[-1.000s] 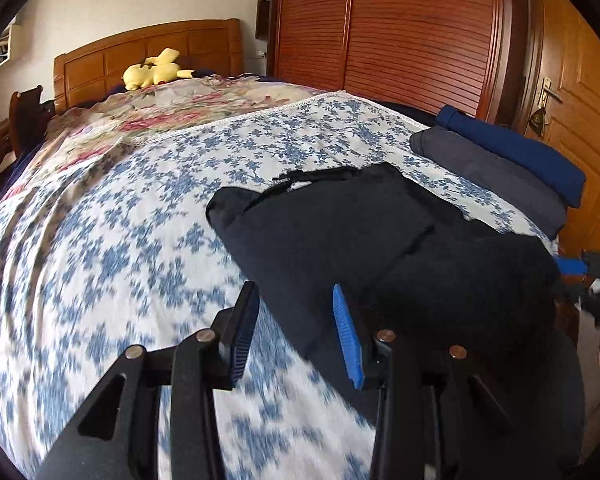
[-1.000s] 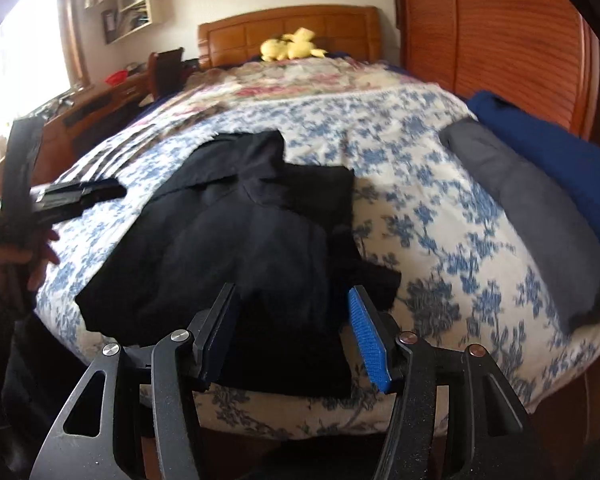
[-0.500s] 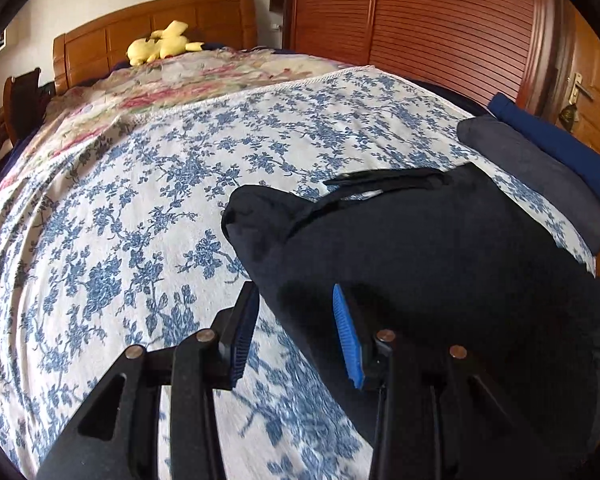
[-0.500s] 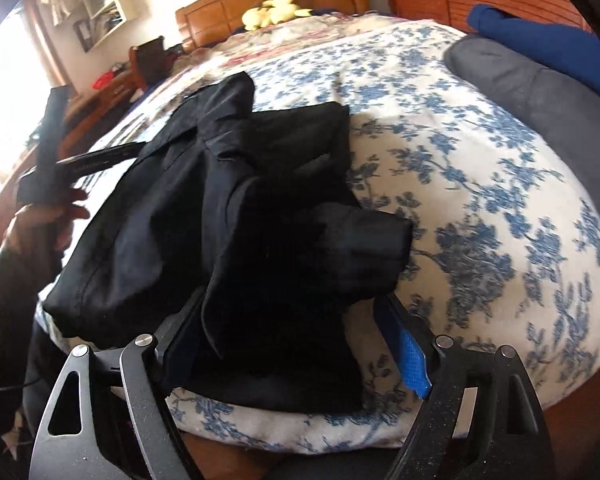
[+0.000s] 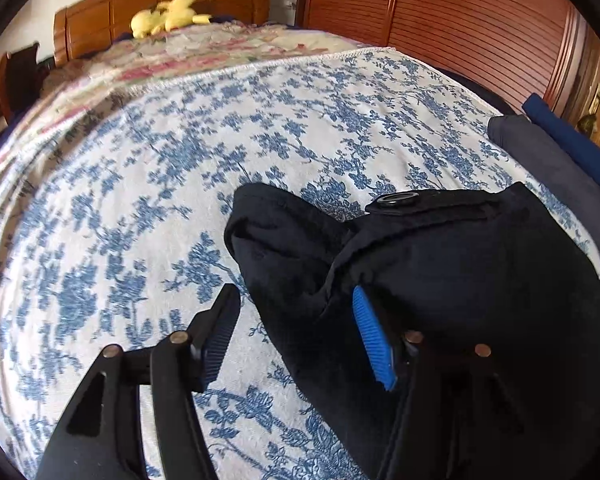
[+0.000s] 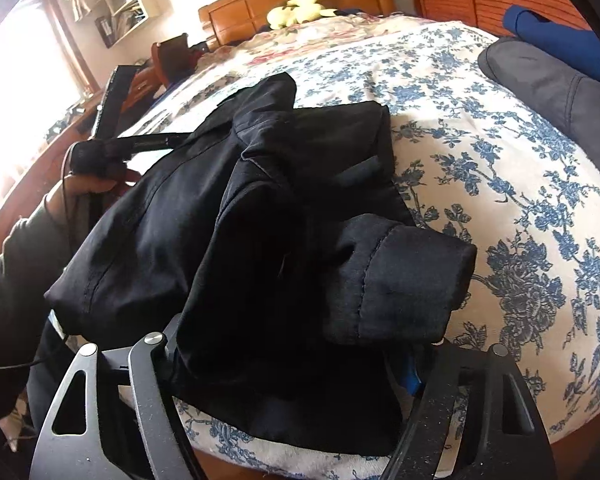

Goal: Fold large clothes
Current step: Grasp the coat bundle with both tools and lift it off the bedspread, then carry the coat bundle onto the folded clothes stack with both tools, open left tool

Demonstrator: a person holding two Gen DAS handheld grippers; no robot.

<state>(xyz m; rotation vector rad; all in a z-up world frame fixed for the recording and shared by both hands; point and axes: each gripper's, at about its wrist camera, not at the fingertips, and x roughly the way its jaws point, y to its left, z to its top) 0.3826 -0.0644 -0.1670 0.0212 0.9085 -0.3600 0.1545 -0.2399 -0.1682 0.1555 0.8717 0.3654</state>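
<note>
currently a black garment (image 5: 440,280) is seen bunched near the foot edge of a bed spread with a blue-flowered sheet (image 5: 140,200), and its edge is straddled by the left gripper (image 5: 296,316), whose jaws are being opened, the cloth lying against the blue right pad while the left finger (image 5: 220,320) is held clear over the sheet. meanwhile the near folds of the garment, with a rolled cuff (image 6: 400,280) draped forward, are bracketed by the right gripper (image 6: 292,364), whose jaws are being closed around the cloth, though whether the pads are pressed on it cannot be told since they are hidden by fabric. beyond, a grey folded garment (image 6: 548,84) and a dark blue one (image 6: 560,40) are laid side by side at the sheet's right edge, well apart from the black garment.
</note>
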